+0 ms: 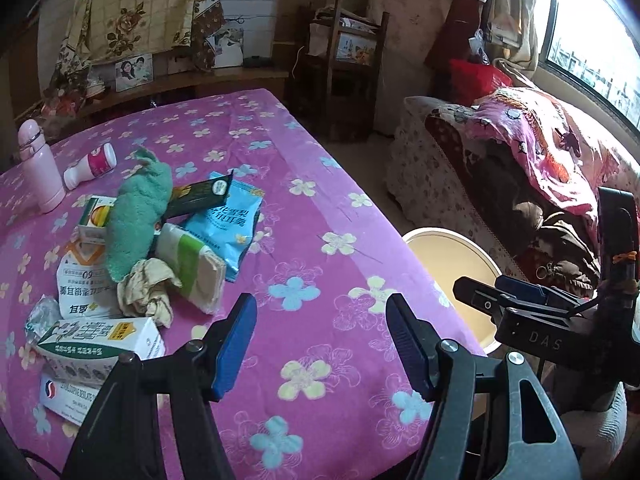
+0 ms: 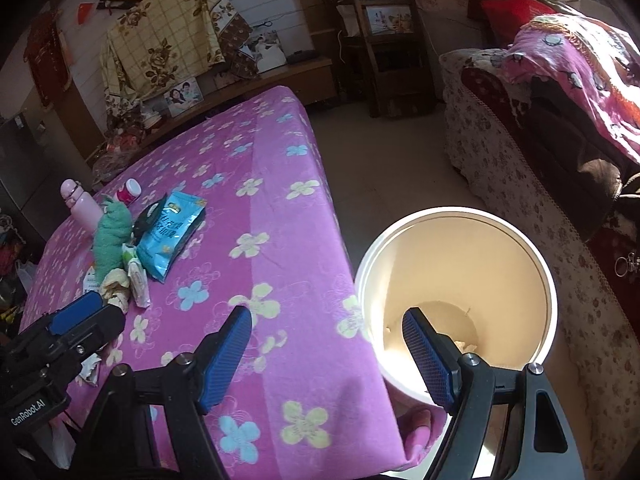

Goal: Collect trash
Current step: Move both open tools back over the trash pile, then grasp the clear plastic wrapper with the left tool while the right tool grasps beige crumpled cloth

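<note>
on the table, blue packet (image 1: 230,222) lies flat, long axis toward bucket (image 2: 456,292).

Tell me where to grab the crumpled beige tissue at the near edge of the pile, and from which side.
Grip the crumpled beige tissue by its raised folds at the near, lower end, probably coming from above and slightly from the right with the open left gripper. That end faces bare tablecloth; the green towel overlaps its far end, and the wrapped tissue pack lies close on its right.
</note>
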`<state>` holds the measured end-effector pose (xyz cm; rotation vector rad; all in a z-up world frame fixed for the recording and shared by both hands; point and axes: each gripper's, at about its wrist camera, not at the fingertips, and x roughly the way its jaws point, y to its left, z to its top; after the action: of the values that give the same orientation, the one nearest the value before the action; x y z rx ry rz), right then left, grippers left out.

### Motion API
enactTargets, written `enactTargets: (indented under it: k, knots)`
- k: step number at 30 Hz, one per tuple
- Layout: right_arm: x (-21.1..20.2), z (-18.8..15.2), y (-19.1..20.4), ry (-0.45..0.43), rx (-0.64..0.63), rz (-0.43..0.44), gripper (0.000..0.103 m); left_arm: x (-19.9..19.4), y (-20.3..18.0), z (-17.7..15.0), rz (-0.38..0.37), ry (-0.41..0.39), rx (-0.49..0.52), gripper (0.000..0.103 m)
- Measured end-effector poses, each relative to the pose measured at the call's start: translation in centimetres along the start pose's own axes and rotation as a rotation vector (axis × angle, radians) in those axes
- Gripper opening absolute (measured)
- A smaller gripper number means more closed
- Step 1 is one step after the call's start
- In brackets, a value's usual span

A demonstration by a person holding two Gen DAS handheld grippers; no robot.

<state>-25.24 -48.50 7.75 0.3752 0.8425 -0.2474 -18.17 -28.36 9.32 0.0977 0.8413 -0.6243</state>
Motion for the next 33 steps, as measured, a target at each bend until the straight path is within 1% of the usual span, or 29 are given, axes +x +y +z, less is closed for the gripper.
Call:
enactTargets:
  k: [3,11,17,18,21,23,24,25,27,31,33]
  knots:
    - [0.1,0.0,1.7,0.003,-0.027,0.027,0.081,-0.8,1.7,-0.7,0.012,0.004,-0.024,0.068]
    - [0.7,-0.7,7.1,0.029,-0.113,0.106,0.081,-3.2,7.7,-2.7,0.091,0.013,-0.082,0.068]
    - [1.6,-1.1,11.5,0.037,-0.191,0.184,0.081,-5.5,13.6,-3.7,0.169,0.001,-0.164,0.068]
    - [1.7,-1.1,12.3,0.038,-0.207,0.198,0.08,-5.7,14.6,-3.9,0.183,-0.001,-0.178,0.068]
    - [2.5,-1.1,14.8,0.037,-0.243,0.244,0.08,-6.4,17.6,-4.3,0.235,-0.005,-0.216,0.068]
    - [3.3,-1.1,16.3,0.048,-0.263,0.271,0.079,-6.5,19.3,-4.5,0.254,-0.006,-0.239,0.068]
    - [3.7,-1.0,17.1,0.055,-0.271,0.287,0.077,-6.5,20.0,-4.6,0.263,-0.007,-0.251,0.068]
    - [4.2,-0.9,17.9,0.062,-0.278,0.298,0.07,-6.5,20.7,-4.6,0.269,-0.008,-0.262,0.068]
    - [5.2,-0.7,19.4,0.08,-0.29,0.319,0.063,-6.4,22.2,-4.7,0.28,-0.006,-0.281,0.068]
    - [7.2,-0.2,21.8,0.122,-0.293,0.357,0.061,-5.7,24.3,-4.7,0.286,-0.003,-0.312,0.068]
    - [8.3,0.1,23.0,0.137,-0.308,0.354,0.059,-4.8,25.2,-4.4,0.289,0.005,-0.309,0.068]
